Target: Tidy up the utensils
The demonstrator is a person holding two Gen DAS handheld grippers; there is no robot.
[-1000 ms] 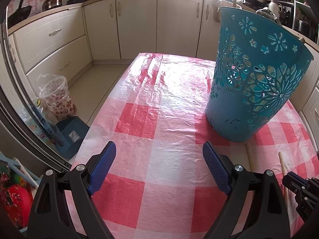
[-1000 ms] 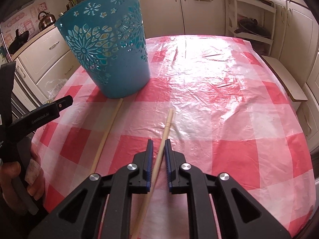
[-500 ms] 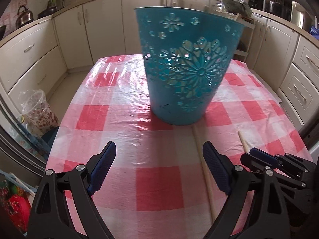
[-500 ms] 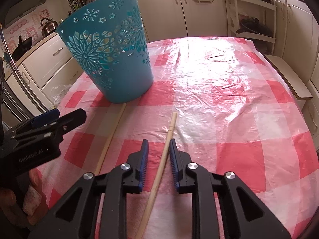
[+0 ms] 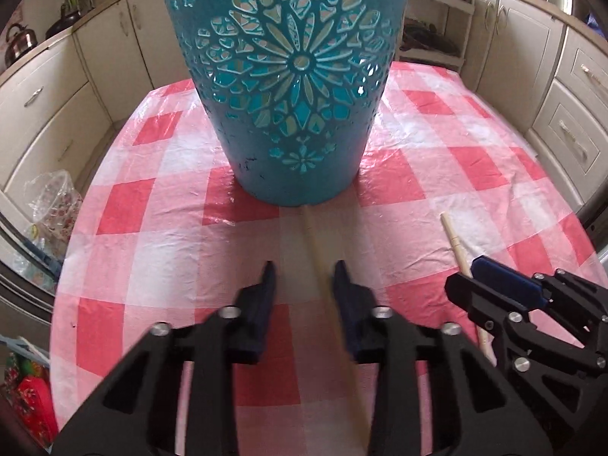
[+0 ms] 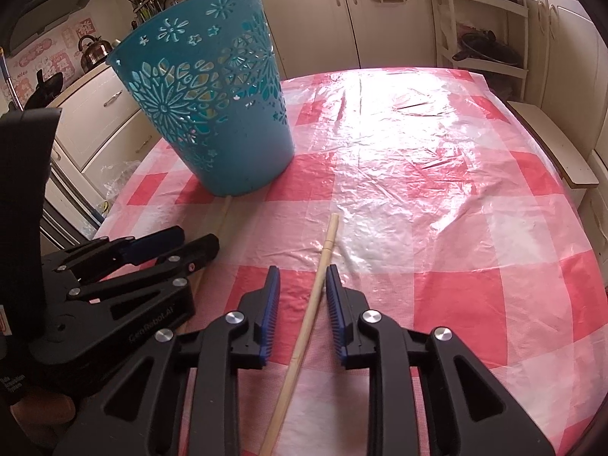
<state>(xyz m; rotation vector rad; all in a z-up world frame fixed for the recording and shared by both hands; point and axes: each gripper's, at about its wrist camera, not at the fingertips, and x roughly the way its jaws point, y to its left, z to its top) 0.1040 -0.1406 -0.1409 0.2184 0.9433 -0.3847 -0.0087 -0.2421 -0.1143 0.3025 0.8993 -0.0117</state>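
Note:
A teal cut-out basket [image 5: 288, 76] stands on the red-checked tablecloth [image 5: 456, 174]; it also shows in the right wrist view [image 6: 212, 114]. Two long wooden sticks lie in front of it. My left gripper [image 5: 304, 277] is partly open, its jaws on either side of the left stick [image 5: 311, 235], not touching it. My right gripper [image 6: 303, 279] is partly open around the right stick [image 6: 323, 262], jaws apart from it. The right gripper also shows in the left wrist view [image 5: 494, 292], and the left gripper in the right wrist view [image 6: 163, 247].
Cream kitchen cabinets [image 5: 57, 114] ring the table. A low wooden shelf [image 6: 551, 144] sits by the table's right edge. A plastic-lined bin [image 5: 53, 201] stands on the floor at the left. A kettle [image 6: 91, 51] sits on the counter.
My left gripper swung right to face the basket and narrowed its jaws around the left stick. My right gripper opened wider and let go of the right stick, which lies on the cloth.

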